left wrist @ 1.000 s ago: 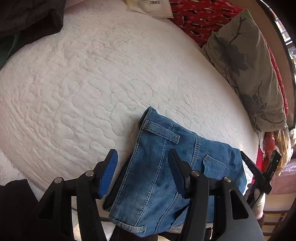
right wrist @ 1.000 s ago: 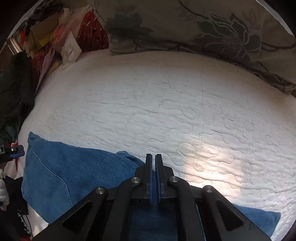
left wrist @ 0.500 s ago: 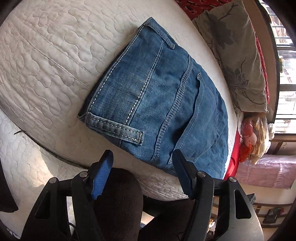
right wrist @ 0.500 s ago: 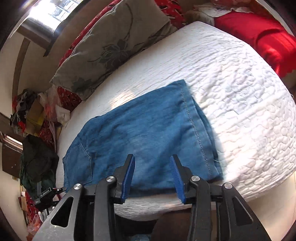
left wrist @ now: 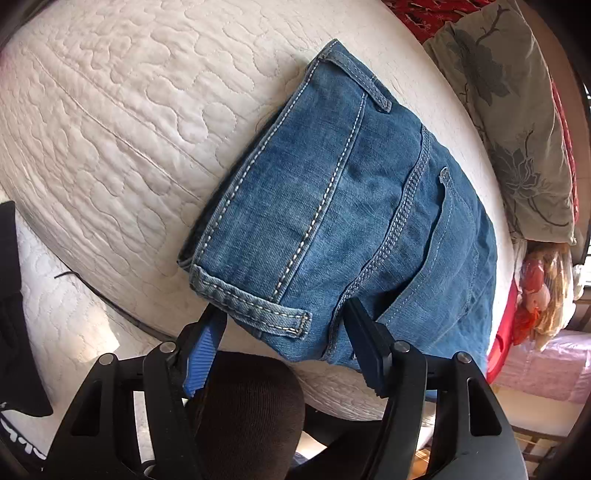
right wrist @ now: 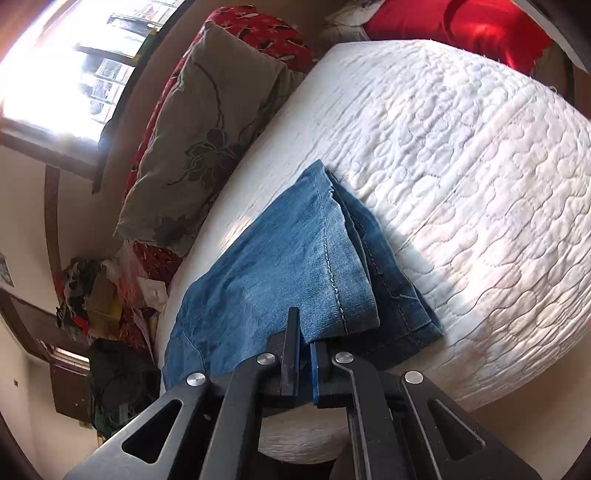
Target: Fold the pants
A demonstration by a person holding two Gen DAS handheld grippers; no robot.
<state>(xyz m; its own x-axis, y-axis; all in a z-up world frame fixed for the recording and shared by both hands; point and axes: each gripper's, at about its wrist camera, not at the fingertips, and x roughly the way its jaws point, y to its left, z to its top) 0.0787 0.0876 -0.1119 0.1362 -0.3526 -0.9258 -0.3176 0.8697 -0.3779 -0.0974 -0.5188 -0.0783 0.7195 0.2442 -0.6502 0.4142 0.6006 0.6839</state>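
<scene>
Blue denim pants (left wrist: pixel 351 206) lie folded on the white quilted bed (left wrist: pixel 122 110), waistband end toward my left gripper. My left gripper (left wrist: pixel 286 345) is open, its fingers on either side of the waistband corner with the belt loop (left wrist: pixel 258 308). In the right wrist view the leg-hem end of the pants (right wrist: pixel 295 266) lies in layers. My right gripper (right wrist: pixel 303 354) is shut on the near edge of the pants' top layer, which lifts slightly off the darker layer below.
A grey floral pillow (left wrist: pixel 517 110) lies along the far side of the bed, also in the right wrist view (right wrist: pixel 207 122). Red fabric (right wrist: pixel 461 26) lies at the bed's end. Clutter (right wrist: pixel 99 295) is heaped beside the bed. A dark-clad knee (left wrist: pixel 243 406) sits below the left gripper.
My right gripper closed on the near edge of the pants' hem end and raised the top layer. My left gripper moved closer, now straddling the waistband corner, still open.
</scene>
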